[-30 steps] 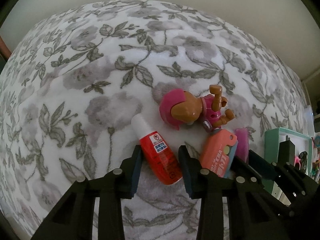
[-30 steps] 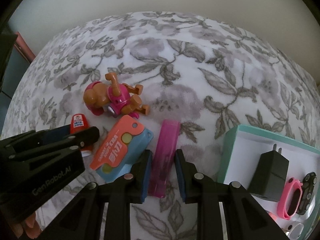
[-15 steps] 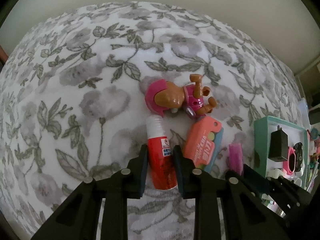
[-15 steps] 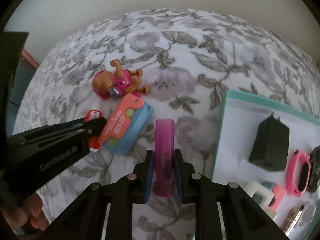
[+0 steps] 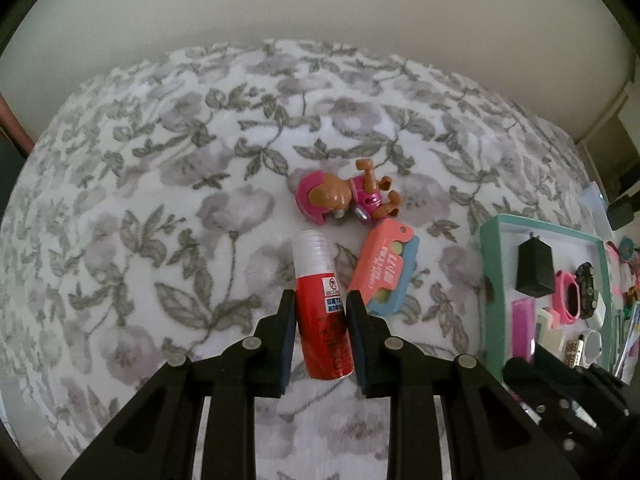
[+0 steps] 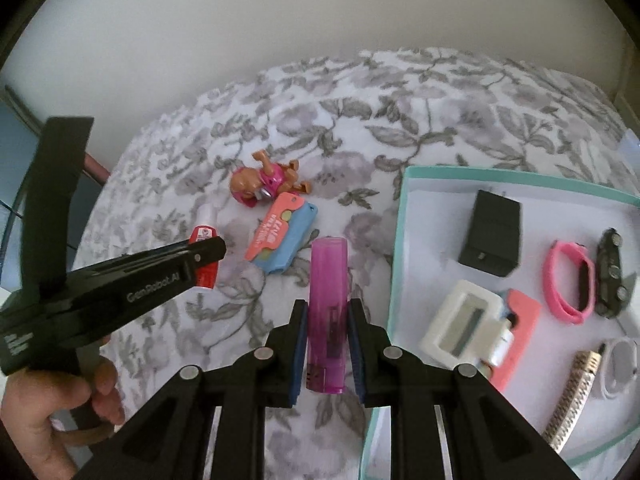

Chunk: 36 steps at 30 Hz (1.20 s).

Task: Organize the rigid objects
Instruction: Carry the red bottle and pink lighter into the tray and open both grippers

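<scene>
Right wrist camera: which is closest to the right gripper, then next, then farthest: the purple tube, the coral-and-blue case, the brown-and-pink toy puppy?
1. Purple translucent plastic tube, clamped in the right gripper.
2. Coral-and-blue plastic case, lying up-left on the floral blanket.
3. Brown-and-pink toy puppy, just beyond the case.

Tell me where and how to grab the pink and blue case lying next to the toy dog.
Take the case across its two long flat sides, near the middle, coming down from above. It lies flat on the floral cloth, a slim oblong; its short ends sit close to the toy dog, so the long edges likely give the freest gap.
</scene>
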Each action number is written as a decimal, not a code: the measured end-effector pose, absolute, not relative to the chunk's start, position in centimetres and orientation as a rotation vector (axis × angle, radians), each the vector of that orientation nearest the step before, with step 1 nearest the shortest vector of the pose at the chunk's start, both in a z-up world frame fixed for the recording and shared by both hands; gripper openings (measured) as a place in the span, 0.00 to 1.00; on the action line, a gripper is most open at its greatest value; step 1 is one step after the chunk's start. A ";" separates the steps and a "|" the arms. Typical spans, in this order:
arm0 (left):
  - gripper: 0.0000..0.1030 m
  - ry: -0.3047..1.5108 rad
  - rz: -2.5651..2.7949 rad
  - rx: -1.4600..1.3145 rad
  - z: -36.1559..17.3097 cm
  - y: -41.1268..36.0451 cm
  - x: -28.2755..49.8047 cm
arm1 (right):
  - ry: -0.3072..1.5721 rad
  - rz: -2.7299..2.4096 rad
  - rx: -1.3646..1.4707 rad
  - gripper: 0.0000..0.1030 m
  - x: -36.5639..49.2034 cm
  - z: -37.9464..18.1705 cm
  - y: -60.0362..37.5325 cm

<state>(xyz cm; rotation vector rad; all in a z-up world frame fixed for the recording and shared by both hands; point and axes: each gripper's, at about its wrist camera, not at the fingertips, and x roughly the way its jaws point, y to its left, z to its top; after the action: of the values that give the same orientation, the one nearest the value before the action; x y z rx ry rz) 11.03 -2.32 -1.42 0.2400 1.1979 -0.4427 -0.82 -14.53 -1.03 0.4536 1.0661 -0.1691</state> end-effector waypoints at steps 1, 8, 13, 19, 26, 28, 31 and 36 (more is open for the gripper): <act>0.25 1.179 -0.446 0.248 -0.7 -2.4 10.6 | 1.054 -0.170 0.458 0.20 -1.4 -0.5 -14.7; 0.25 1.066 -0.529 0.259 3.3 -3.9 6.8 | 0.984 -0.220 0.478 0.20 -5.8 2.6 -16.4; 0.25 1.018 -0.586 0.285 4.6 -5.5 3.8 | 0.945 -0.264 0.557 0.20 -9.3 3.2 -18.9; 0.25 1.027 -0.665 0.309 4.4 -7.9 1.0 | 0.919 -0.343 0.623 0.20 -12.1 3.2 -22.4; 0.25 1.032 -0.720 0.366 3.7 -11.3 -1.5 | 0.878 -0.433 0.617 0.20 -14.2 4.6 -25.7; 0.25 1.045 -0.739 0.384 3.2 -12.3 -2.3 | 0.872 -0.453 0.610 0.20 -14.5 4.9 -26.2; 0.25 1.070 -0.755 0.411 2.2 -13.4 -3.0 | 0.880 -0.472 0.599 0.20 -14.6 4.8 -26.7; 0.25 1.104 -0.768 0.473 0.4 -15.0 -4.1 | 0.915 -0.470 0.609 0.20 -14.2 3.8 -26.9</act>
<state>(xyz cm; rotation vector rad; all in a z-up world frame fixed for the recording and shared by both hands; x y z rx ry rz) -4.10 -14.97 0.40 0.4731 1.1041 -0.7679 -14.23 -26.89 3.77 0.6089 0.9154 -0.4695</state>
